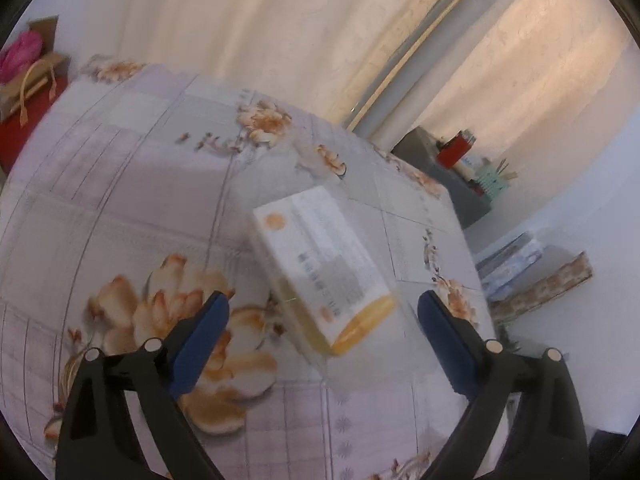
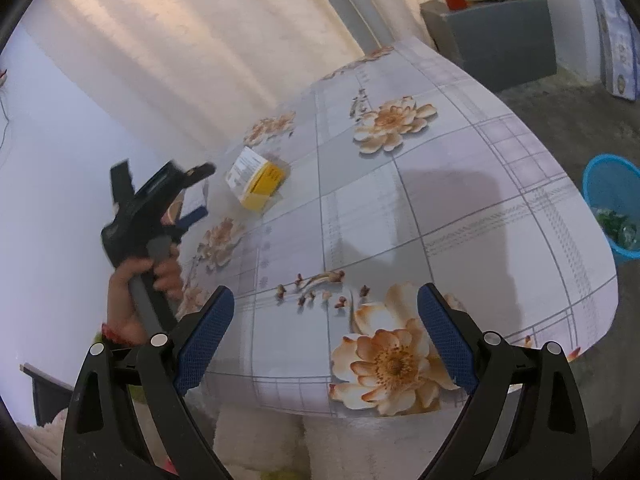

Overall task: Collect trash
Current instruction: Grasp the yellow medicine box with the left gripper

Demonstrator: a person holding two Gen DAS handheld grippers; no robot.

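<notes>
The yellow-and-white carton [image 1: 324, 268] is lying on its side on the floral tablecloth [image 1: 120, 184], toward the far-left part of the table as the right wrist view shows it [image 2: 256, 178]. Its printed white face is turned up and one yellow end is pointing toward the left gripper [image 1: 323, 312]. That gripper is spread wide and holding nothing; its blue pads [image 1: 200, 340] are flanking the near end of the carton with cloth visible on both sides. Whether the pads are hanging above the cloth or touching it cannot be told. The left view is blurred, so the fine print is unreadable.

The step in hand appears to be the pick-up of this carton. To do it well, the person should probably be squaring the fingers across the carton's narrow width, not its diagonal, since it is sitting skewed to the fingers' line. Closing should likely be gentle: light card may crush or squirt out sideways on the slick cloth. The pads should be kept off the tablecloth so it is not pinched and dragged.

The right gripper [image 2: 325, 330] is likewise released and empty, over the near edge of the table, well apart from the carton. The person's hand [image 2: 136, 280] is gripping the left tool's handle. A blue waste basket [image 2: 612, 208] with some contents is standing on the floor beyond the table's right edge, the likely drop point.
</notes>
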